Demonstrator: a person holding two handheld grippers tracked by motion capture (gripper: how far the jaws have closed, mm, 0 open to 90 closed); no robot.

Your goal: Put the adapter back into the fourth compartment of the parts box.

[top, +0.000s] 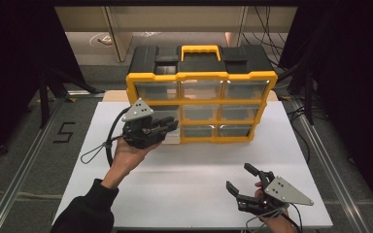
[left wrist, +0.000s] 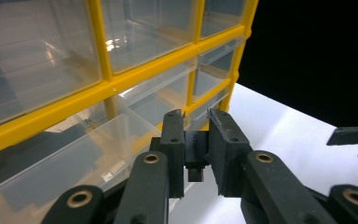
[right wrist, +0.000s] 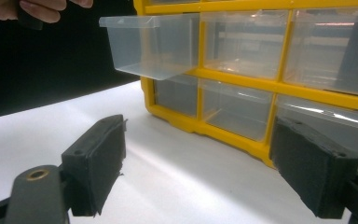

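Yellow-framed parts organiser with clear plastic drawers [top: 201, 104] stands upright at the upper centre of the high view, on the far part of a white tabletop [top: 194, 174], its black top carrying a yellow carry handle [top: 201, 50]. Its front shows three rows of see-through drawers set in yellow bars. One clear plastic drawer [right wrist: 151, 44] at the left end of the middle row is slid partly out of the frame; in the right gripper view it juts toward the upper left, hanging over the table. Bare white tabletop fills the lower half of the high view, with open room in front of the organiser and to either side; black curtains close in the left and right edges of that frame. In the left of the high view, the left gripper [top: 167, 125] is held up at the pulled-out drawer, the hand [top: 128, 156] beneath it and the dark-sleeved forearm running down to the lower left. In the left gripper view its black jaws stand close together with a narrow gap, right beside the drawer's front; whether they pinch its edge cannot be told. The right gripper [top: 243, 178] sits low at the lower right of the high view, well apart from the organiser, its jaws spread wide and holding nothing.
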